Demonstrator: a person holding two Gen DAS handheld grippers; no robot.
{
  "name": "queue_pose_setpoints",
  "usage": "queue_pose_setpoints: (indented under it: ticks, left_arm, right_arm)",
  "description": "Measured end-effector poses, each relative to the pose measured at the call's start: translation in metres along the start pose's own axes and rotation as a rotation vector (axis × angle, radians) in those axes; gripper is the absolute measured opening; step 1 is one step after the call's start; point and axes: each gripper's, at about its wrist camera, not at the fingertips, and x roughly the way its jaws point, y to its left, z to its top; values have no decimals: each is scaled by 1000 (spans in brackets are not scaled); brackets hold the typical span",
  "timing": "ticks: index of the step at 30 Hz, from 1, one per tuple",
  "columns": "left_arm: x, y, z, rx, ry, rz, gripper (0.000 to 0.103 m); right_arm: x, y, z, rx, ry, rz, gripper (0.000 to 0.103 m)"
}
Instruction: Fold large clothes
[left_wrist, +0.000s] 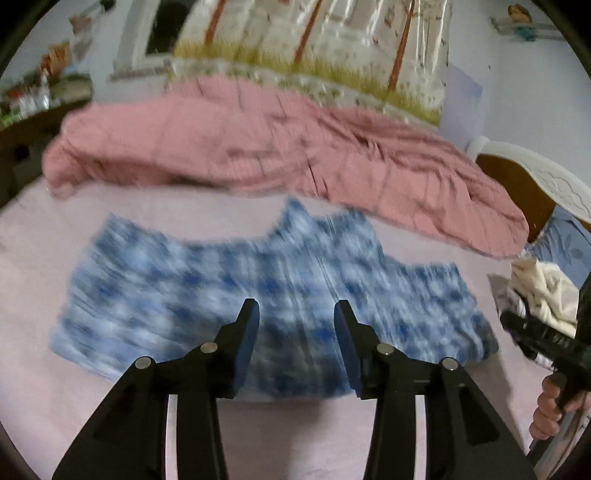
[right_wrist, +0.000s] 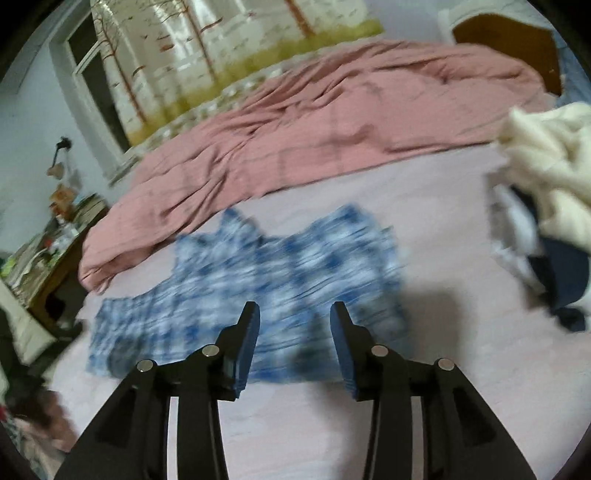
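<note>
Shirt: the blue-and-white checked shirt (left_wrist: 229, 295) lies spread flat on the pale pink bed sheet (left_wrist: 33, 332), collar end pointing at the quilt, badly blurred in both views.
Left gripper (left_wrist: 296, 314): up over the near edge of the shirt, fingers (left_wrist: 246, 343) parted, nothing between them, released.
Right gripper (right_wrist: 295, 314): same story, above the shirt's near edge, fingers (right_wrist: 341, 343) apart and gripping nothing.
Right hand (left_wrist: 550, 410): seen at the edge of the left view, wrapped round the black handle.
Quilt: a rumpled pink quilt (right_wrist: 295, 122) runs along the far side of the bed, just beyond the shirt.
Pile: cream and dark clothes (right_wrist: 546, 177) heaped to the right, apart from the shirt.
Backdrop: tree-print curtain (left_wrist: 314, 44) behind the quilt.
</note>
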Motion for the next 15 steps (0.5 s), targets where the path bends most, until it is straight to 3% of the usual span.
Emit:
queue_pose_setpoints:
  ticks: [2,5,11,15]
  left_arm:
    - [23,-4,-18,21,47,-6,40]
    - [55,-3,-32,35,125,112,24]
    - [59,7,-33,-14,139,95,24]
    - [62,5,-35,6,138,107,24]
  right_arm:
    - [6,11,-6,-37,17,0,42]
    - [11,33,-14,-124,38,-5,42]
    - [31,65,-32,-220,109,23,40]
    - [55,79,-51,-276,180,-42,39]
